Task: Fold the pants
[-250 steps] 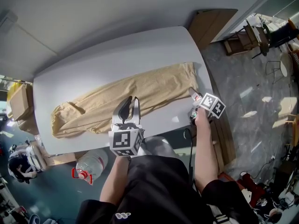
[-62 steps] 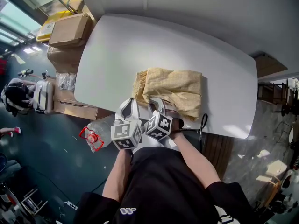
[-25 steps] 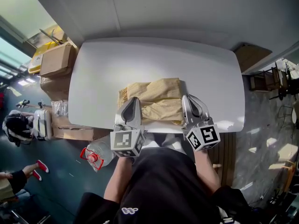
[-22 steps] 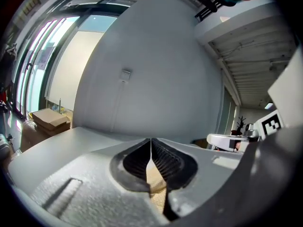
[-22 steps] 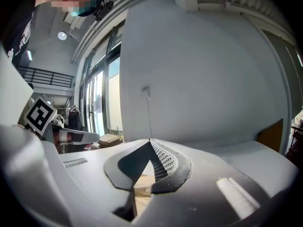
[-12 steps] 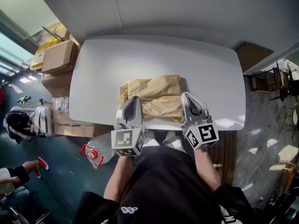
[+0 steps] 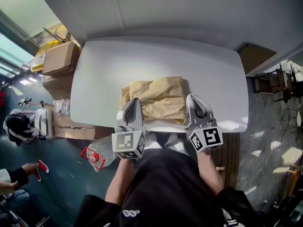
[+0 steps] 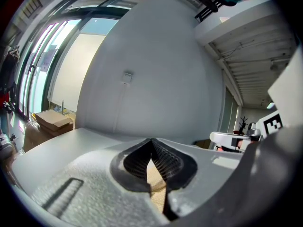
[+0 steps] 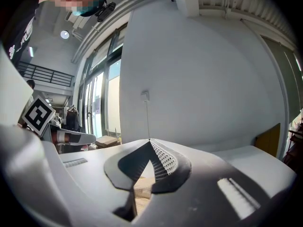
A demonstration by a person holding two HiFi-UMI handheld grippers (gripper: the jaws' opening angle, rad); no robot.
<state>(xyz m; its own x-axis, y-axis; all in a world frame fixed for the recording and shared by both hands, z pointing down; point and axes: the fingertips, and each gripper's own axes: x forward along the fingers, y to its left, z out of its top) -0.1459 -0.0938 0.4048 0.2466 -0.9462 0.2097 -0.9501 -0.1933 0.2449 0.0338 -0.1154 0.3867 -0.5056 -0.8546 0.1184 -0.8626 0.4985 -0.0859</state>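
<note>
Both closed, abt level: L claw [image 7: 134,101], R claw [image 7: 192,98] at pants [image 7: 158,94] edge.

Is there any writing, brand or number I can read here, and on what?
No readable words or numbers anywhere.
White cube of the left hand-held gripper, and the right hand-held gripper likewise: black square patterns, no letters.
White logo on the person's black shirt: too small to read.

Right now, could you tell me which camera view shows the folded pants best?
The head view: the whole folded pants lie on the white table. Each gripper view shows only a tan sliver past its shut jaws.
</note>
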